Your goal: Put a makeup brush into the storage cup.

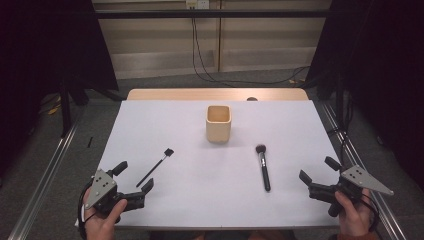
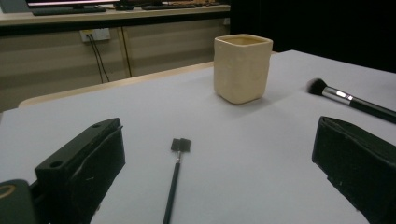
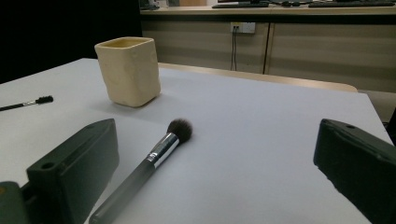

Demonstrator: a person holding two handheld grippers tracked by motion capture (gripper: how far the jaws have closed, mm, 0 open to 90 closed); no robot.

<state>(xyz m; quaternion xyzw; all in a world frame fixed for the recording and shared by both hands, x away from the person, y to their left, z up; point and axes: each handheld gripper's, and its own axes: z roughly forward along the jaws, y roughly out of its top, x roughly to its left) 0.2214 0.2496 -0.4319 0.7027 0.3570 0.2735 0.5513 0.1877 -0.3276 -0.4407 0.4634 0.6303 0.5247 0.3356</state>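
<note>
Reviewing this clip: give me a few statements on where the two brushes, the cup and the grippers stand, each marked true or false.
1. The cream cup stands upright. True.
2. The powder brush is in the cup. False: it lies flat on the table.
3. The left gripper grips the thin brush. False: its jaws are open, the brush lies untouched.
4. The right gripper is open and empty. True.
5. The cup stands farther from the person than both brushes. True.

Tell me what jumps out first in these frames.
A cream square cup stands upright at the middle of the white table. A thick makeup brush lies to its right and a thin flat-tipped brush to its left. The left hand-held gripper and right hand-held gripper wait open at the near edge.
</note>
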